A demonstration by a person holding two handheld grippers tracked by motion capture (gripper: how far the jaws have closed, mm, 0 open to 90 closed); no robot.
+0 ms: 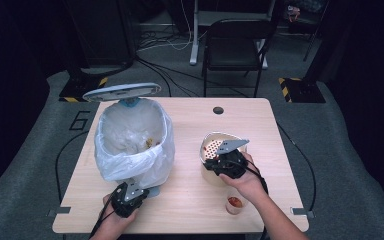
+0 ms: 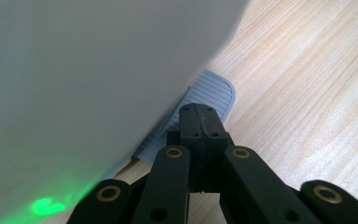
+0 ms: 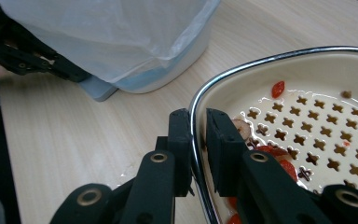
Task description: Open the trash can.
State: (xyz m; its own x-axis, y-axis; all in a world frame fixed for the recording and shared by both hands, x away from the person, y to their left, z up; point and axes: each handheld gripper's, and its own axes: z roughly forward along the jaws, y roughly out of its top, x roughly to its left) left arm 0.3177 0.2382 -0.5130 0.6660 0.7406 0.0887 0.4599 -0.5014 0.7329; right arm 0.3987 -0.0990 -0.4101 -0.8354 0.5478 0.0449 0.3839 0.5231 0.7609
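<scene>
A pedal bin (image 1: pixel 130 150) lined with a white plastic bag stands at the table's left, its lid (image 1: pixel 121 91) raised. My left gripper (image 1: pixel 132 190) is at the bin's foot. Its jaws are shut together with nothing between them, their tips (image 2: pixel 198 121) resting on the ribbed grey pedal (image 2: pixel 212 93). At the right, a cream bowl (image 1: pixel 212 145) with a metal rim holds a perforated strainer plate (image 3: pixel 317 126) and red food scraps. My right gripper (image 3: pixel 196 140) is shut on the bowl's rim (image 3: pixel 205 88), one jaw inside and one outside. The left gripper (image 3: pixel 28 56) also appears by the pedal (image 3: pixel 98 88).
A small cup (image 1: pixel 235 204) with red contents stands near the table's front edge, beside the right forearm. Food scraps lie inside the bin bag (image 1: pixel 150 142). A black chair (image 1: pixel 232 45) stands beyond the table's far edge. Bare wood (image 1: pixel 190 190) lies between bin and bowl.
</scene>
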